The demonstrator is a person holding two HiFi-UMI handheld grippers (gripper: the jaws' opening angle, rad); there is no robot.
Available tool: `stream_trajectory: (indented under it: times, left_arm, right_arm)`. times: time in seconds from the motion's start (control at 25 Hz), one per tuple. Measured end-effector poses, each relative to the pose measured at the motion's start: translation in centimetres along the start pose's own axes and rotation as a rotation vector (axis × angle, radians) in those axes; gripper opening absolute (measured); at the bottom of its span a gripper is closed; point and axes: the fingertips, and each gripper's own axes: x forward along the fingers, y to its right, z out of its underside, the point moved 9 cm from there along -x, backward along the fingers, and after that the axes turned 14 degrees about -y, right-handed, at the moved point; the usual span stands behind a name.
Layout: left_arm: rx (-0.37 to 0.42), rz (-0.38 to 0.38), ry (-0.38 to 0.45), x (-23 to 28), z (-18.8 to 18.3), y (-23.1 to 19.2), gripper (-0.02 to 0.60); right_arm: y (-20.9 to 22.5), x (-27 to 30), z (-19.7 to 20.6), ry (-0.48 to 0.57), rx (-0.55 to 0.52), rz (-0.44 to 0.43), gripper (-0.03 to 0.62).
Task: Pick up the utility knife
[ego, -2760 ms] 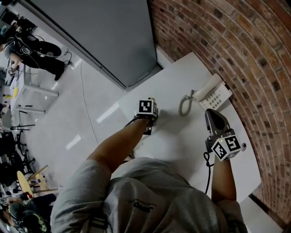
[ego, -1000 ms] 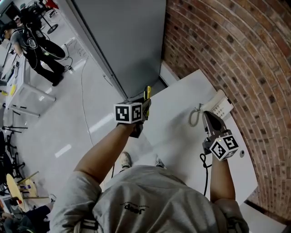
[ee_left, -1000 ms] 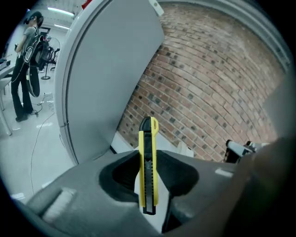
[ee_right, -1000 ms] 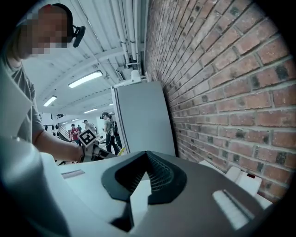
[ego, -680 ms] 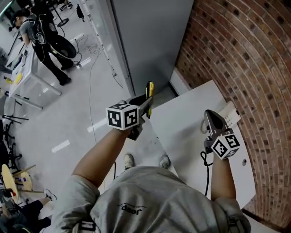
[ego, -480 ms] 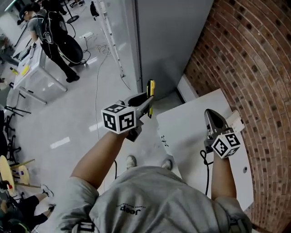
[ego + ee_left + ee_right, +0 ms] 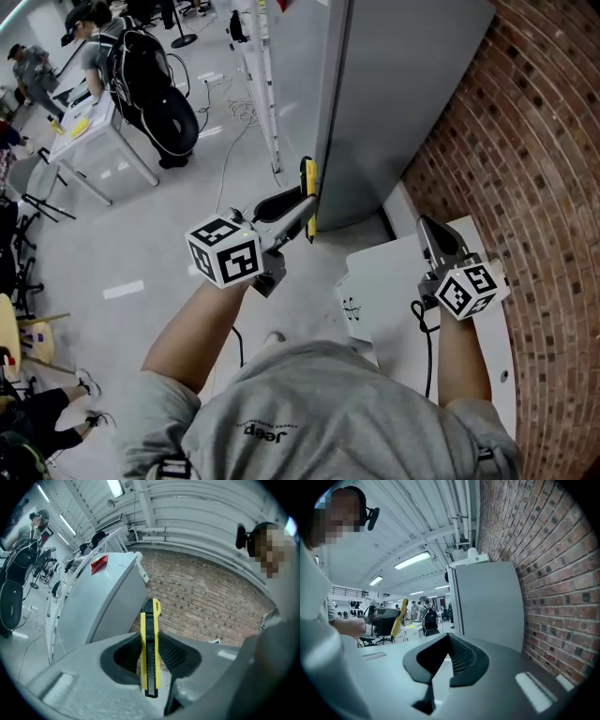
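The utility knife [image 7: 307, 199] is yellow with a black slider. It stands upright between the pads of my left gripper [image 7: 302, 208], which is shut on it and held in the air over the floor, left of the white table [image 7: 412, 281]. In the left gripper view the knife [image 7: 150, 648] sticks up past the fingertips of the left gripper [image 7: 151, 657]. My right gripper [image 7: 433, 234] hovers over the table's near part, jaws together with nothing in them. The right gripper view looks along the right gripper [image 7: 449, 637] and shows the knife [image 7: 399, 617] off to its left.
A tall grey cabinet [image 7: 403, 94] stands ahead against the brick wall [image 7: 544, 159]. The table's corner lies between my two hands. Far left on the open floor are a person with a black backpack [image 7: 145, 80], white desks [image 7: 89, 141] and cables.
Both grippers have risen and swung left, away from the table, with the knife still in the left one. The telephone on the table has dropped out of view.
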Motion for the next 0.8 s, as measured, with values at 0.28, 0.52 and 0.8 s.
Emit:
stream_trajectory:
  times: [0.28,0.52,0.8]
  left_arm:
    - [0.048,0.037,0.068,-2.7,-2.5,1.0,0.118]
    - [0.062,0.074,0.089,-2.6,-3.3,2.0,0.118]
    - [0.063,0.104,0.078,-1.3,-2.7,2.8,0.118]
  right_arm:
    - [-1.3,0.3,-3.4,0.023,-0.018,-0.018,0.009]
    - [-1.7,-0.2,-5.1,0.033,-0.032,-0.023,0.009]
    - [-1.5,-1.1,-4.5,0.024,-0.031,-0.015,0.009]
